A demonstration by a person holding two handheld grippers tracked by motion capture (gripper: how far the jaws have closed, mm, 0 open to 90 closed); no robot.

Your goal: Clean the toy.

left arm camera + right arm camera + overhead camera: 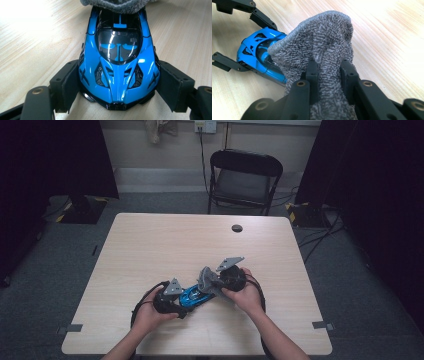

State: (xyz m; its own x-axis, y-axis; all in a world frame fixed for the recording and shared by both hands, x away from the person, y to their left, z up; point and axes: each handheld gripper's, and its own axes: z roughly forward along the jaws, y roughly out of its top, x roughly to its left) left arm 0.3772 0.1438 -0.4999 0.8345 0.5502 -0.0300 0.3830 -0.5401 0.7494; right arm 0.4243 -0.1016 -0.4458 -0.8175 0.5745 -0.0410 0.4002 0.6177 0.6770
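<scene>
- Your left gripper (117,100), low in the left gripper view, has its two black jaws pressed against the flanks of the blue toy car (118,62); the felt-like pads (70,82) sit flat on the glossy bodywork, so the car is clamped between them.
- Your right gripper (329,72), at the bottom centre of the right gripper view, is closed tight on the grey cloth (322,47); the fabric bunches into a ridge between the narrow jaws and bulges above them.
- That cloth is a looped terry weave with a stitched, rounded hem, and it droops over one end of the car.
- In the left gripper view the car fills the middle of the frame: smooth shiny blue shell, dark curved windscreen, black vents, pointed nose toward the bottom edge.
- In the high view, the car (192,296) lies low and centre on the pale wood-grain table (150,240), between your two hands, with the cloth (206,281) just to its upper right, touching it.
</scene>
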